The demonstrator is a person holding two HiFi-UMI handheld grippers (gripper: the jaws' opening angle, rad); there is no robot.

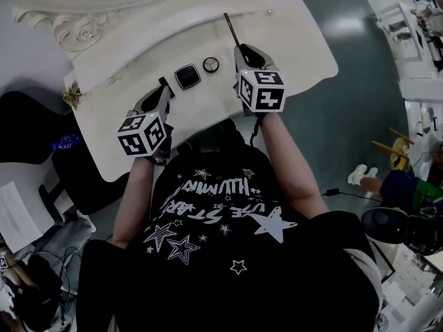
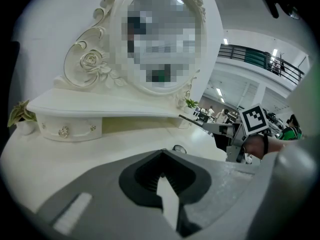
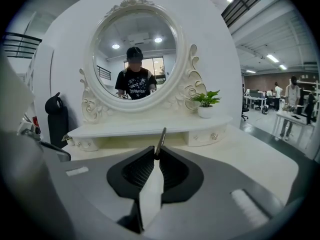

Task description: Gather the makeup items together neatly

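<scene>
White vanity top (image 1: 291,40): right gripper (image 3: 157,156) fingers pinch makeup pencil (image 3: 160,141), tip protruding forward; left gripper (image 2: 163,156) fingers closed, empty.

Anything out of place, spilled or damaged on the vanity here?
Nothing stands out. The right tool is shut on a thin dark stick, which juts ahead toward the shelf. A square compact and a round compact lie flat side by side on the white tabletop. No spill or damage shows.
</scene>
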